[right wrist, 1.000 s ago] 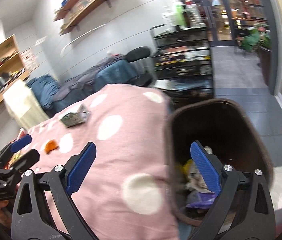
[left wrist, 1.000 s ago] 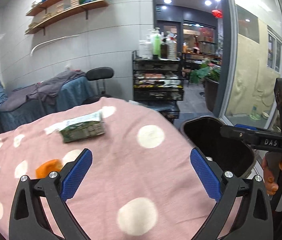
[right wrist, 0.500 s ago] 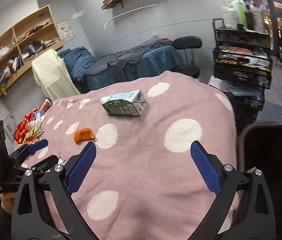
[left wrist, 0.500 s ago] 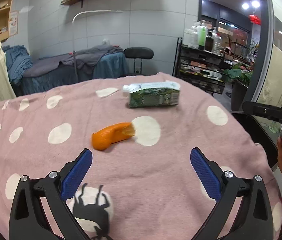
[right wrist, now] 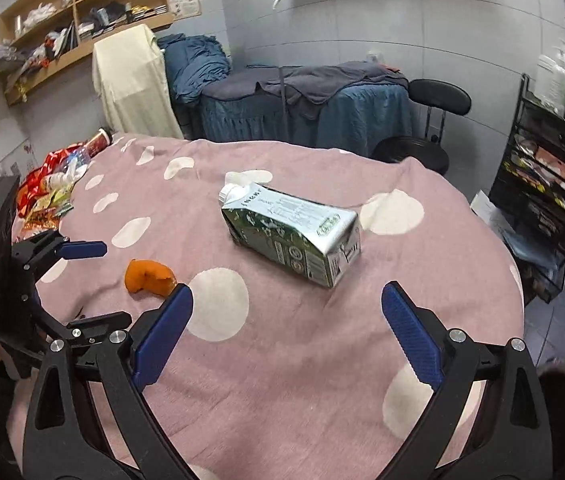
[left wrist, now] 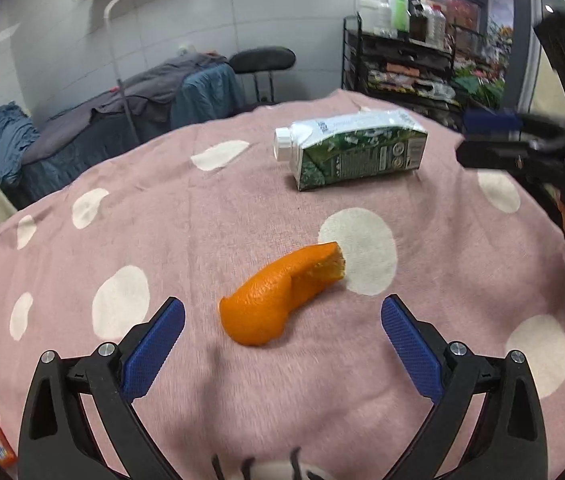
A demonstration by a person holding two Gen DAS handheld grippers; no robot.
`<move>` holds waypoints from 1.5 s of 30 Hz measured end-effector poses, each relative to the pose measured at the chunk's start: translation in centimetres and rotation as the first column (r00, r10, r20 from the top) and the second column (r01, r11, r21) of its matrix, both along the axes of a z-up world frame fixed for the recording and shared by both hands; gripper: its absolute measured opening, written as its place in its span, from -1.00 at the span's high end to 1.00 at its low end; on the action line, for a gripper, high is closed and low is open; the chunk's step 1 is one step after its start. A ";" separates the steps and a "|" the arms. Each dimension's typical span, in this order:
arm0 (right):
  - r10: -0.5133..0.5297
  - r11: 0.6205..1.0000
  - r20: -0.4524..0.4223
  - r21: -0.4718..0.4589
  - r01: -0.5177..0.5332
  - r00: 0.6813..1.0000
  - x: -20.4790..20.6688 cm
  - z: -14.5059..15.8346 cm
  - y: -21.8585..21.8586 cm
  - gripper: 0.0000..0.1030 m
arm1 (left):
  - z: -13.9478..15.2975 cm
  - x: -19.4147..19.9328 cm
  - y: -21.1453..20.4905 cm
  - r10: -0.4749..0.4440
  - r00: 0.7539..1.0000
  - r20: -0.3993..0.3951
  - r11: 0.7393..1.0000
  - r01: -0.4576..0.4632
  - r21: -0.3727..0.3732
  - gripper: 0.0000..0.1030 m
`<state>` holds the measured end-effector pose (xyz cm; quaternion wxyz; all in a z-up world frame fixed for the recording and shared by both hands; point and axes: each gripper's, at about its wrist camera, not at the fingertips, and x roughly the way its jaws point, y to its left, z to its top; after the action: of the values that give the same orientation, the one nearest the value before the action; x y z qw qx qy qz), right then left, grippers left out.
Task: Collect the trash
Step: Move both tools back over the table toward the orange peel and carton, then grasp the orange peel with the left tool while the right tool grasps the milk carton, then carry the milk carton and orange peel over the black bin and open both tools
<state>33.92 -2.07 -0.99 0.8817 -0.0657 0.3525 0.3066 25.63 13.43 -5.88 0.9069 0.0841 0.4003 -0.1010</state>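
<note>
An orange peel lies on the pink polka-dot cloth, just ahead of and between the fingers of my open, empty left gripper. A green and white drink carton lies on its side farther back. In the right wrist view the carton lies ahead of my open, empty right gripper, and the peel sits to its left. The left gripper shows there at the left edge; the right gripper shows at the right of the left wrist view.
Snack wrappers and a bottle lie at the table's far left edge. A black stool, a covered bed and a black trolley rack stand beyond the table. The table drops off at the right edge.
Both grippers swung left from the black bin beside the table onto the tabletop. The left one came close to the orange peel, the right one close to the carton. Both stayed open.
</note>
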 end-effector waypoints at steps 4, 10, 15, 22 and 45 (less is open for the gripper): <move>0.145 0.983 0.060 -0.124 -0.137 0.988 2.9 0.0 3.4 -0.83 | -0.6 1.7 0.0 -0.050 0.998 -0.031 0.998 0.051 0.032 -0.89; 0.306 0.913 0.021 -0.292 -0.286 0.952 6.7 -1.7 7.0 -0.69 | -1.8 3.0 -0.3 -0.113 0.991 -0.078 0.990 0.119 0.076 -0.62; 0.358 0.856 -0.034 -0.387 -0.343 0.933 7.2 -3.8 8.4 -0.29 | -1.5 2.7 -0.2 -0.133 0.988 -0.074 0.991 0.134 0.010 -0.07; 0.302 0.902 -0.104 -0.291 -0.319 0.948 5.9 -3.7 7.4 0.03 | -1.0 1.6 -0.6 -0.068 0.996 -0.049 0.997 0.067 -0.033 0.45; 0.118 0.992 -0.029 0.050 -0.116 0.993 -7.9 0.6 -4.0 0.02 | 3.7 -7.8 -7.9 -0.019 0.992 0.125 0.978 0.045 -0.204 0.49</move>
<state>26.04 -6.12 -0.43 0.8578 -0.0600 0.3544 0.3673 17.85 5.57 -2.18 0.9319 0.0018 0.3298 -0.1512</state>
